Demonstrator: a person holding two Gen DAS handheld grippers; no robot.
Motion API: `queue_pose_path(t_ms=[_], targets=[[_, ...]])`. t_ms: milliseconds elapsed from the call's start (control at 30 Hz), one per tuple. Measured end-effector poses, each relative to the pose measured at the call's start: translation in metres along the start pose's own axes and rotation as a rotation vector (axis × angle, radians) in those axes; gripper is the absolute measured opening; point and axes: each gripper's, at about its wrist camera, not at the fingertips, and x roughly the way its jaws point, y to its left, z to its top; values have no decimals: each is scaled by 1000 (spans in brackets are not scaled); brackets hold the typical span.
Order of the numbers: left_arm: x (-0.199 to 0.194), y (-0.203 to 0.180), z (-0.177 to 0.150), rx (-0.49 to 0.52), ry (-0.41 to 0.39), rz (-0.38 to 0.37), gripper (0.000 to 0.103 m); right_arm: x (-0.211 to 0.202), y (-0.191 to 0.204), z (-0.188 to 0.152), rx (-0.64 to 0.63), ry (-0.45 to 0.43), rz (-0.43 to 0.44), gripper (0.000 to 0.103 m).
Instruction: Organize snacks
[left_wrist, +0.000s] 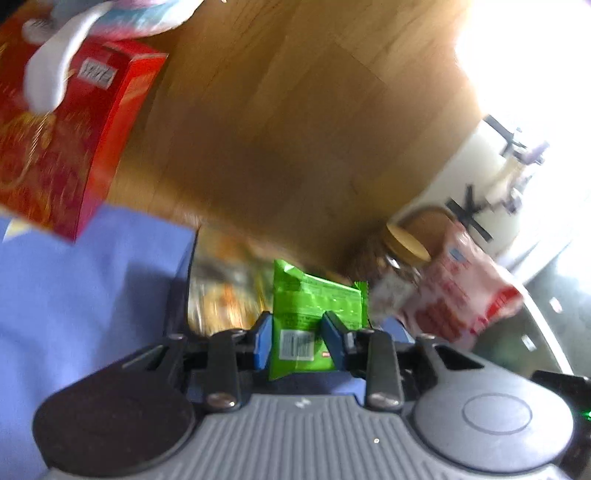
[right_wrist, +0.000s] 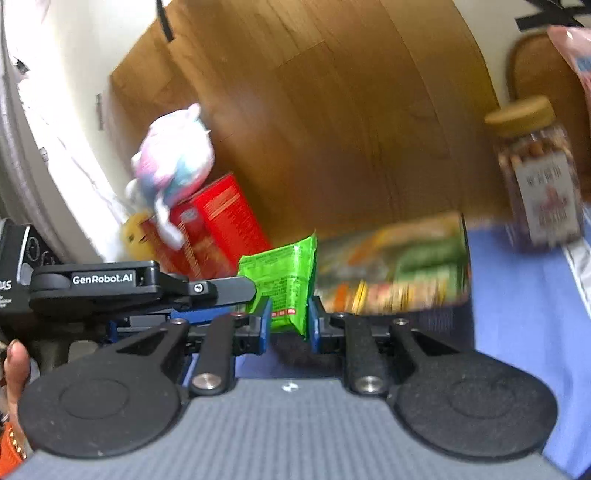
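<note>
A green snack packet (left_wrist: 314, 306) stands between the blue pads of my left gripper (left_wrist: 300, 341), which is shut on its lower part. The same green packet (right_wrist: 286, 280) sits between the pads of my right gripper (right_wrist: 290, 319), which is shut on its lower edge. The left gripper's black arm (right_wrist: 147, 284) reaches in from the left in the right wrist view. A box of mixed snack packs (right_wrist: 391, 266) lies just behind the packet on the blue cloth (right_wrist: 517, 314).
A red box (left_wrist: 62, 140) with a pastel plush toy (right_wrist: 173, 162) on top stands at the left. A jar of snacks with a tan lid (right_wrist: 535, 177) and a pink-and-white bag (left_wrist: 454, 291) stand at the right. A wooden panel (left_wrist: 295, 129) lies behind.
</note>
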Motion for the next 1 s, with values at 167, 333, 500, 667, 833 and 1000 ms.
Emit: queue_pose_path(t_ms=[167, 333, 500, 667, 833, 1000], targets=[[39, 12, 16, -12, 42, 68, 40, 24, -14, 5, -46, -2, -123, 36], [-1, 19, -20, 9, 2, -30, 40, -56, -39, -41, 68, -66, -63, 36], [-23, -10, -83, 108, 76, -123, 41, -120, -37, -110, 161, -56, -126, 38], [-37, -48, -132, 223, 99, -101, 48, -146, -28, -143, 174, -2, -235, 39], [-46, -65, -153, 259, 121, -35, 48, -162, -23, -156, 177, 17, -247, 39], [-59, -84, -170, 288, 112, 15, 48, -175, -19, -164, 166, 10, -237, 50]])
